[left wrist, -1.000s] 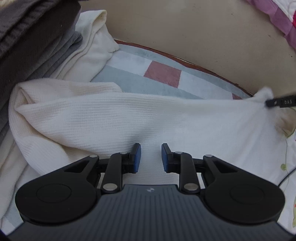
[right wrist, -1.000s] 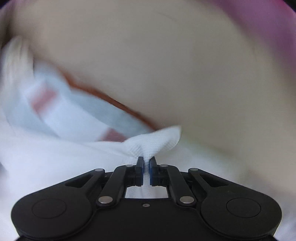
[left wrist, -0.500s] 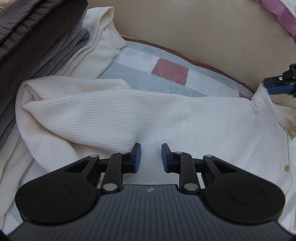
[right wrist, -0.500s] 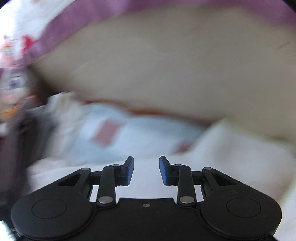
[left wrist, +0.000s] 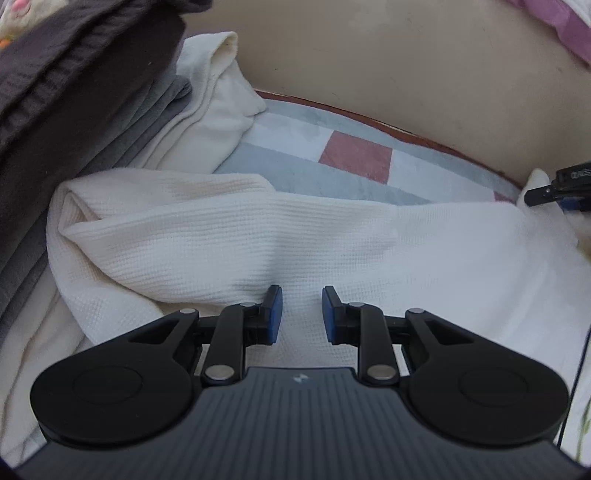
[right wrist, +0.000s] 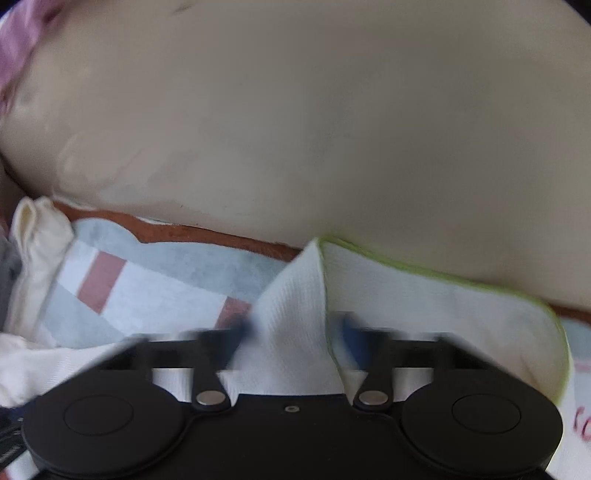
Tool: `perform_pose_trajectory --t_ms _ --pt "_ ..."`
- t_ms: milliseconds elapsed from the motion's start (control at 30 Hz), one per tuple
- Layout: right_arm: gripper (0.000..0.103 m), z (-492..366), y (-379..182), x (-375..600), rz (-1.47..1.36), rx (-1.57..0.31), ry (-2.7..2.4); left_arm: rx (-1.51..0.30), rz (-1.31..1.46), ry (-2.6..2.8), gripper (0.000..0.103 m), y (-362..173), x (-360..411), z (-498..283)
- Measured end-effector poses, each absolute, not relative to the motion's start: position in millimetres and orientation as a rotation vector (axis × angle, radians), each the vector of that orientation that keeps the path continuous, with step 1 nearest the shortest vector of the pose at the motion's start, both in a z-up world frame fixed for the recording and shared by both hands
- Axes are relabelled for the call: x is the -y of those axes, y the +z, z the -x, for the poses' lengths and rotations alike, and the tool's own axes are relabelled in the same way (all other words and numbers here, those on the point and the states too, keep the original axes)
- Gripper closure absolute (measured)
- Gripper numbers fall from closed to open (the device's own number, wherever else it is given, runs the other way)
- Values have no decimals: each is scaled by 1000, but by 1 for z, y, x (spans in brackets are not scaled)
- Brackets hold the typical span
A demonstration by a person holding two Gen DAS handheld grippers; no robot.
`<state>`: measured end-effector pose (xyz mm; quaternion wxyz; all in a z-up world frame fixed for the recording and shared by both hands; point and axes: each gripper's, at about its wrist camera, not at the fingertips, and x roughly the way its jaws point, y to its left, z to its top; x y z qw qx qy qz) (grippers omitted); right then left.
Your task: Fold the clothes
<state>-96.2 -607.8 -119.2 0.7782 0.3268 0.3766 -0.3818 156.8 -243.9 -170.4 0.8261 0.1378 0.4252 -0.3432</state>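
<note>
A cream waffle-knit garment (left wrist: 258, 240) lies spread across the bed in the left wrist view. My left gripper (left wrist: 302, 314) hovers low over its near edge. Its jaws are closing, still apart, with flat cloth under the gap and nothing pinched. My right gripper (left wrist: 557, 188) shows at the garment's far right end. In the right wrist view the right gripper (right wrist: 293, 332) is blurred. Its jaws stand wide and are closing around a raised white fold (right wrist: 295, 291), beside the green-trimmed collar (right wrist: 443, 306).
A stack of dark brown and grey folded clothes (left wrist: 74, 92) rises at the left, with a cream folded piece (left wrist: 218, 92) against it. A pale blue, white and pink checked blanket (left wrist: 332, 155) covers the bed. A beige wall (left wrist: 406, 55) stands behind, with a purple quilt (left wrist: 561, 29) at top right.
The right gripper let go of the cloth corner, opened and swung away, then came back to the collar end with jaws wide. The garment's right end slumped. The left gripper stayed put.
</note>
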Motion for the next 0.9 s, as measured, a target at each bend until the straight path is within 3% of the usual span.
perform_pose_trajectory --t_ms 67,200,267,333,400,467,700,800,900 --pt "97 79 -106 600 -517 -856 -875 -852 -333 -673 100 -167 244 -153" --pt "94 48 -97 589 -110 -998 -976 -725 -429 -566 101 -163 244 -148" --pt "92 48 -95 593 -122 -1007 -984 -676 -498 -523 100 -167 247 -145" --pt "63 46 -92 592 -126 -1042 -985 -680 -504 -506 100 -166 247 -148" --pt "51 37 -85 587 -45 -1124 -1007 -697 -463 -506 100 -158 244 -152" --pt "51 30 -75 583 -9 -1199 -1026 -699 -437 -512 98 -151 241 -153" --pt "46 90 -15 492 -366 -1413 -847 -759 -343 -728 97 -133 245 -135" --pt "45 148 -4 450 -368 -1382 -839 -797 -301 -858 97 -126 251 -116" --pt "45 209 -13 433 -376 -1200 -916 -773 -338 -922 97 -126 260 -88"
